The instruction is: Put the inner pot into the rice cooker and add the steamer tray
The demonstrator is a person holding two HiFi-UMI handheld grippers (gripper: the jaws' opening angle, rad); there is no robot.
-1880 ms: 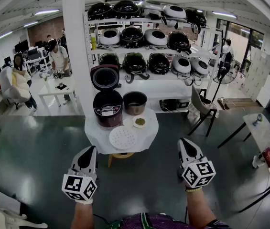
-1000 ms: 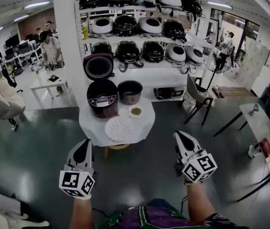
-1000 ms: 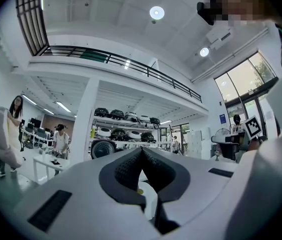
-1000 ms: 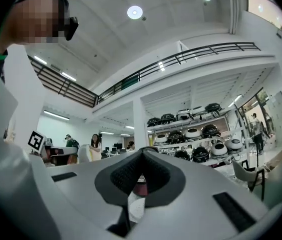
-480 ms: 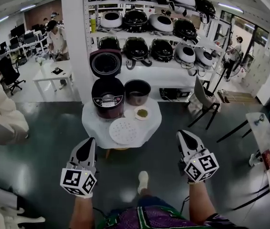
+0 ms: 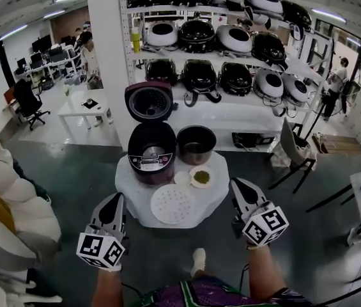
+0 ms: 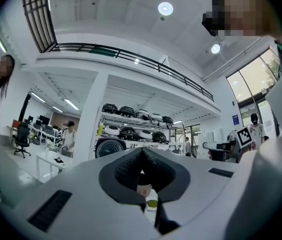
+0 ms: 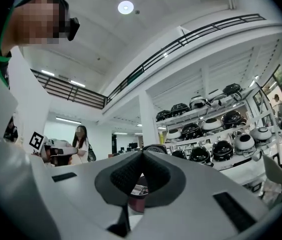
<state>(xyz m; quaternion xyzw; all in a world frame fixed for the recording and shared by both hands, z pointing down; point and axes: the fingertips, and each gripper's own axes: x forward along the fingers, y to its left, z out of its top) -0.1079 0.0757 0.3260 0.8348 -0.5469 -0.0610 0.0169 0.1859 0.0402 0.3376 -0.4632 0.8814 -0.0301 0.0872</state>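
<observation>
Jaws on the left gripper [image 6: 115,201] and right gripper [image 6: 238,186] are pressed together, empty; inner pot [image 6: 196,144] sits right beside the rice cooker [image 6: 152,153].

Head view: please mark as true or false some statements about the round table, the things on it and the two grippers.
1. The rice cooker stands on the table with its lid open. True.
2. The inner pot and the steamer tray are both on the table. True.
3. The inner pot stands to the left of the rice cooker. False: in the head view it stands to the cooker's right.
4. The left gripper and the right gripper are both shut. True.
5. The left gripper holds the steamer tray. False: it is empty and short of the table.
</observation>
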